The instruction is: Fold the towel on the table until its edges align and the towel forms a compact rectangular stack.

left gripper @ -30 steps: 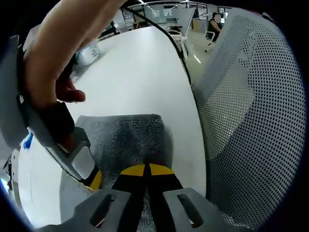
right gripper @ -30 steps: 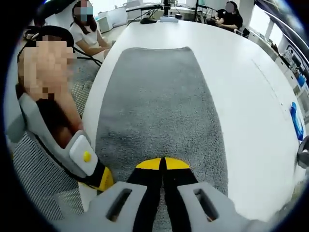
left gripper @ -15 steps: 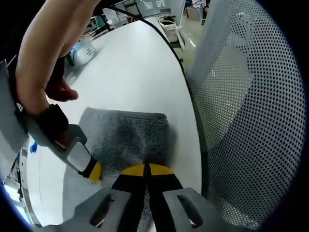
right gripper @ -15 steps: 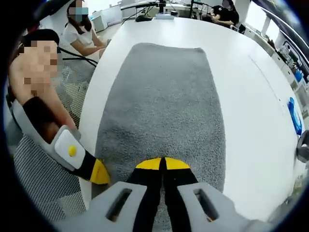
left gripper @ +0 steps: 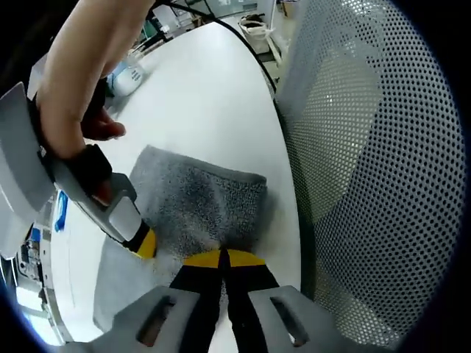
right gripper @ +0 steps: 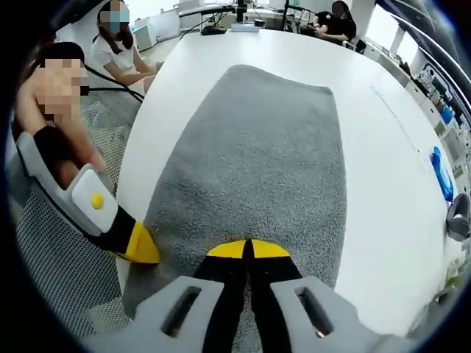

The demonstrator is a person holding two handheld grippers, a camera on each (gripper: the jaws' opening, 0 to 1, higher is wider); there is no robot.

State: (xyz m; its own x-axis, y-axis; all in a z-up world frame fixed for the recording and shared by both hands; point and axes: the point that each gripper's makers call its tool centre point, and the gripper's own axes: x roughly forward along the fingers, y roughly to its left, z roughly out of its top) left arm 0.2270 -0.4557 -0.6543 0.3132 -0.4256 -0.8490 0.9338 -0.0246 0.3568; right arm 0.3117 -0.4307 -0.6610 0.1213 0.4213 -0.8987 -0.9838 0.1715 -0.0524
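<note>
1. Here, the grey, looped-pile terry towel (right gripper: 257, 169) lies lengthwise on the white, smooth round-edged desk (right gripper: 383, 147), running away from the right gripper (right gripper: 246, 248) toward the far side, its far edge straight and its corners square.
2. The right gripper's yellow-tipped black fingers (right gripper: 228, 251) are pressed together on the near short edge of the towel, pinching the cloth; the hold sits toward the middle of that edge, probably so the edge can be lifted evenly.
3. In the left gripper view, the left gripper (left gripper: 223, 258) has its fingers (left gripper: 206, 259) likewise closed on the towel (left gripper: 199, 202), close to the desk's curved rim; a fold of cloth rises just ahead of them, so the towel looks bunched or already raised there, though the fisheye makes the exact lie hard to read.
4. Both grippers hold the same end, side by side: the right one enters the left gripper view from the left, held by a hand (left gripper: 73, 110), and the left one shows at the lower left of the right gripper view, its tip touching the towel's edge.
5. Judging from this, the step in hand is carrying the near edge over to meet the far edge.
6. A white perforated mesh chair back (left gripper: 368, 169) stands just beside the desk (left gripper: 206, 88).
</note>
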